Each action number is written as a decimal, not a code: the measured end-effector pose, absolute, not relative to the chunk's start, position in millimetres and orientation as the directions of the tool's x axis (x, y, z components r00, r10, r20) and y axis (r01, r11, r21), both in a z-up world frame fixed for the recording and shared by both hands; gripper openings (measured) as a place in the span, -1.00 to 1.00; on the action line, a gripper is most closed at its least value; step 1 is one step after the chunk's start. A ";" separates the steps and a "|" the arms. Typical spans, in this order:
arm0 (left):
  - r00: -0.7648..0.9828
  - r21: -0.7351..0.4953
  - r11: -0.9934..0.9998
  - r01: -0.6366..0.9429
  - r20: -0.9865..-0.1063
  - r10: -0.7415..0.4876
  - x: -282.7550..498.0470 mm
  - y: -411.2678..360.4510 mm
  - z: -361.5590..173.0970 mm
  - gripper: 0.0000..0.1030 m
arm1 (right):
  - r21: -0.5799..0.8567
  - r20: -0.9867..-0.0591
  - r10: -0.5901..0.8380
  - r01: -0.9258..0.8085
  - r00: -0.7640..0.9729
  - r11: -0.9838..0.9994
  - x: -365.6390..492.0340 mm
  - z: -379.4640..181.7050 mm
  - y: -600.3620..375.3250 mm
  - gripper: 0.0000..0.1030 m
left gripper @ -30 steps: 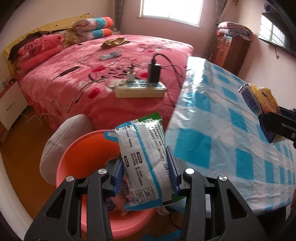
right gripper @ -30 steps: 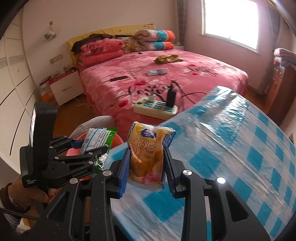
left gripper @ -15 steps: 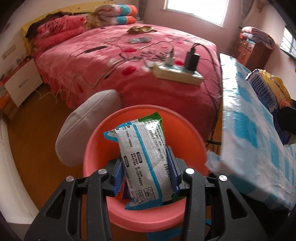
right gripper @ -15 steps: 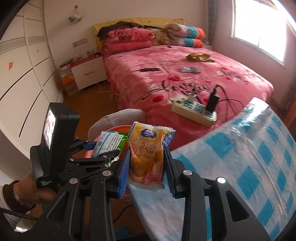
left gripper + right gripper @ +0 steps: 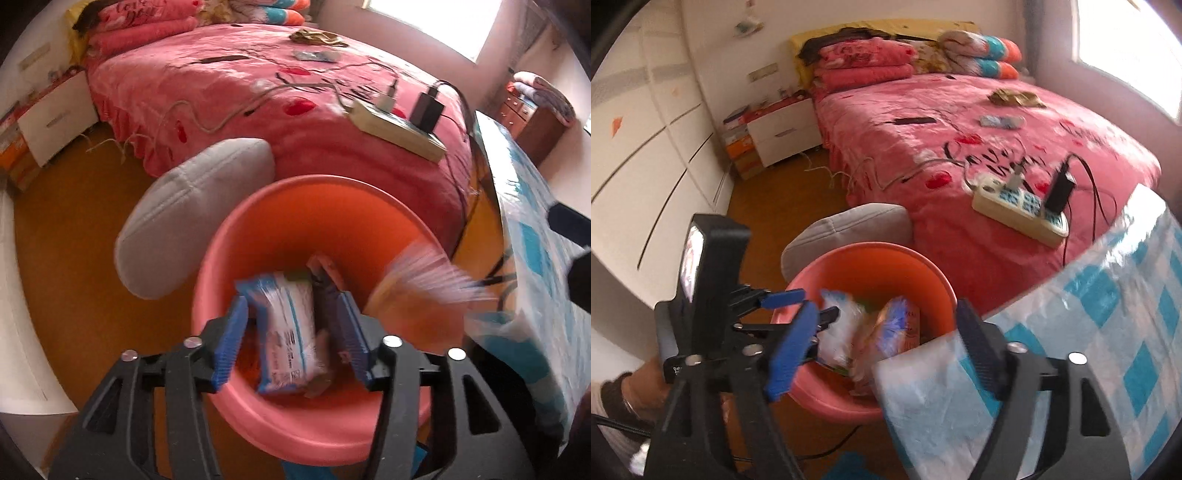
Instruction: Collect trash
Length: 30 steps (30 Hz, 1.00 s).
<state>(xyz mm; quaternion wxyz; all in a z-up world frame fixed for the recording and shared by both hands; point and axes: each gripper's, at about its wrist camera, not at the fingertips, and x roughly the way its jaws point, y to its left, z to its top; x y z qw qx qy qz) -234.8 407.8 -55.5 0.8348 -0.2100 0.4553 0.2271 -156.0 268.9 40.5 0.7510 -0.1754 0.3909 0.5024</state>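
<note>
An orange-pink plastic basin [image 5: 295, 206] [image 5: 871, 258] stands on the floor between the bed and the table. My left gripper [image 5: 295, 332] is open above it; the white-and-blue wrapper [image 5: 288, 328] lies loose between its fingers, inside the basin. My right gripper [image 5: 882, 339] is open wide over the basin's near rim. The yellow snack bag [image 5: 897, 328] is blurred and falling into the basin beside the white wrapper [image 5: 838, 325]; it shows as a blurred streak in the left wrist view [image 5: 417, 280]. Other trash lies at the basin's bottom.
A grey cushion [image 5: 192, 218] leans by the basin against the pink bed [image 5: 258, 85]. A power strip [image 5: 1019, 210] with chargers and cables lies on the bed corner. The table with blue-checked cloth [image 5: 1108, 332] is on the right. A white nightstand [image 5: 783, 129] stands farther back.
Both grippers have opened over the basin. The white-and-blue wrapper dropped from the left gripper into the basin, and the yellow bag left the right gripper and is falling in.
</note>
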 end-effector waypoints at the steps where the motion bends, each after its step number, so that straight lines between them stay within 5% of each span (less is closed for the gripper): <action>1: 0.482 -0.136 0.807 -0.575 -0.854 0.199 -236.0 408.9 -54.6 0.20 | 0.140 -0.760 0.620 -0.884 0.193 0.447 -153.0 40.7 265.4 0.72; 12: 0.504 -0.061 0.820 -0.568 -0.814 0.288 -225.5 397.6 -28.0 0.74 | 0.153 -0.737 0.605 -0.797 0.302 0.584 -127.7 52.4 216.3 0.81; 30: 0.672 0.012 0.924 -0.383 -0.683 0.287 -193.8 318.3 30.2 0.87 | 0.085 -0.661 0.562 -0.695 0.497 0.714 -131.0 59.0 121.5 0.81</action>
